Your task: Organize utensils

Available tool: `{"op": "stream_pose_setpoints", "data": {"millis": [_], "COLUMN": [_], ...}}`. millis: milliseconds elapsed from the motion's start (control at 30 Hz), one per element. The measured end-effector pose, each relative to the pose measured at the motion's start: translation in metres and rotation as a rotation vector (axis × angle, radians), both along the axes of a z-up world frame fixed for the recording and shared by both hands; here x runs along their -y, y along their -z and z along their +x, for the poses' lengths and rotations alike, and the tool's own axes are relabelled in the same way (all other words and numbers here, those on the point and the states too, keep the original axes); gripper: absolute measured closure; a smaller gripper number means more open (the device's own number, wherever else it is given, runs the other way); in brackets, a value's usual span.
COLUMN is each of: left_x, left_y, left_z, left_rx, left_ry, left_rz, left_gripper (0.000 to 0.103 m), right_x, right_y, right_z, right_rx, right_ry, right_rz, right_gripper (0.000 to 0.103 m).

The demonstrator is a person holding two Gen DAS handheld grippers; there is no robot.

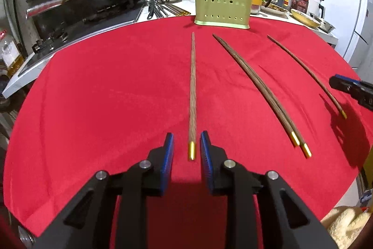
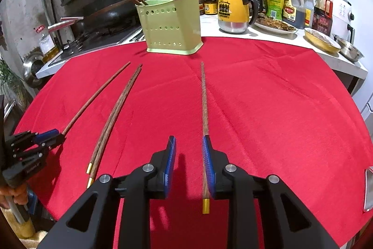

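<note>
matt red cloth [image 1: 105,97], wooden chopsticks [image 1: 192,90]

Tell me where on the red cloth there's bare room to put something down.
The red cloth is bare left of the single chopstick, toward the stove. It's bare too right of the rightmost chopstick, toward the counter edge. The middle is crowded: the chopstick pair lies there, with the green holder behind.
</note>
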State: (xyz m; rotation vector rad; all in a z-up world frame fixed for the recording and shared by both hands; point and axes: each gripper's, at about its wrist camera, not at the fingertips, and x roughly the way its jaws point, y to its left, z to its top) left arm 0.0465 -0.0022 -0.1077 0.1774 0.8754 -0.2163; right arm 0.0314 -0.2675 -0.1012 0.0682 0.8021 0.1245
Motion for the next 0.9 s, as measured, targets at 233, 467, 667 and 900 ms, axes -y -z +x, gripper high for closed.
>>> {"op": "stream_pose_setpoints", "data": {"millis": [233, 467, 667, 900], "left_x": [0.009, 0.013, 0.013, 0.013], "left_y": [0.001, 0.002, 0.002, 0.002], "left_z": [-0.003, 0.001, -0.001, -0.003], "left_rx": [0.028, 0.024, 0.025, 0.024], "left_ry": [0.006, 0.012, 0.009, 0.011], "left_rz": [0.028, 0.026, 0.029, 0.029], "left_gripper": [0.088, 0.089, 0.089, 0.089], "right_x": [0.007, 0.007, 0.005, 0.005], "right_y": [0.007, 0.023, 0.024, 0.025], "right_z": [-0.005, -0.012, -0.017, -0.037], "right_rx": [-0.012, -0.030, -0.014, -0.007], "right_ry": [0.010, -0.025, -0.031, -0.028], "right_rz": [0.014, -0.007, -0.039, -0.073], "right_gripper": [0.077, 0.077, 0.077, 0.073]}}
